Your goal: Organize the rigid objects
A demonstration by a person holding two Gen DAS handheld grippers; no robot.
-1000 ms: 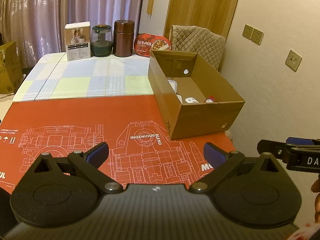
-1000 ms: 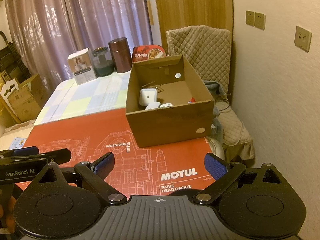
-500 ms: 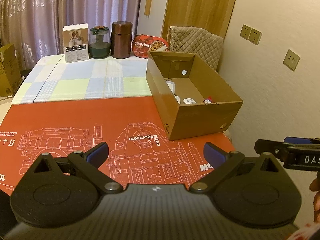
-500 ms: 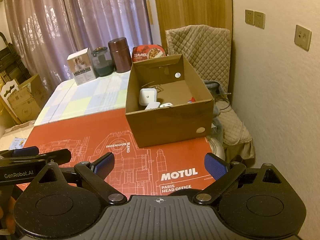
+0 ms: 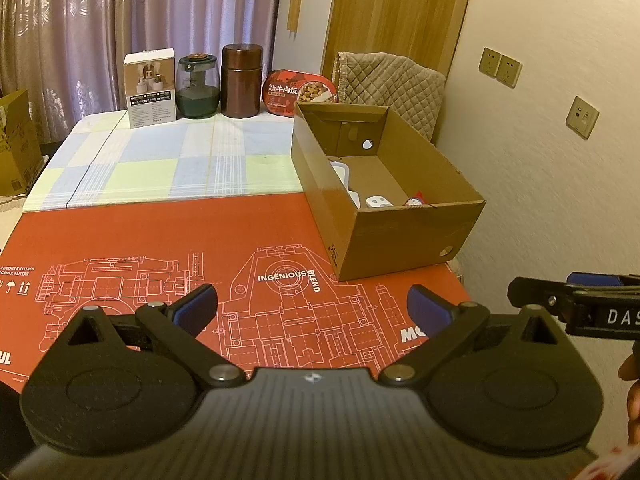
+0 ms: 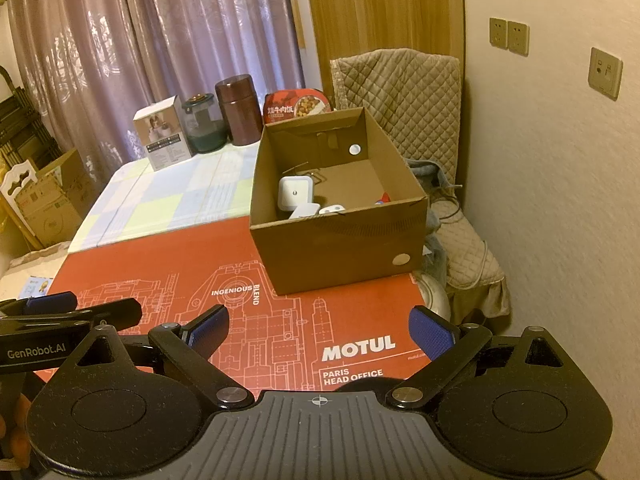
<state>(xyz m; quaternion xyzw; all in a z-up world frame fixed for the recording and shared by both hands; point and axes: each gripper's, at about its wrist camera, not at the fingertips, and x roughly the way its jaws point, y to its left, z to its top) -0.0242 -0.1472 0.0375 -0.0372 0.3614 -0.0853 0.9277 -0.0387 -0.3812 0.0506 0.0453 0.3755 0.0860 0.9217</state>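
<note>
A: Left gripper (image 5: 311, 307) and right gripper (image 6: 318, 328)?
B: Both spread wide with nothing held, low in frame over the red mat (image 6: 192, 256)
A: And the objects?
B: White adapters (image 6: 295, 192) lie inside the cardboard box (image 6: 340, 244), centre-right; jars line the upper-left tablecloth (image 5: 160, 160)

Across the upper left of my frame hang mauve curtains (image 5: 120, 28), with a wooden door (image 6: 380, 20) beside them. At right, a quilted chair (image 6: 420, 96) stands against the cream wall (image 6: 560, 200), which carries sockets (image 5: 500, 66); the light is warm and dim.
</note>
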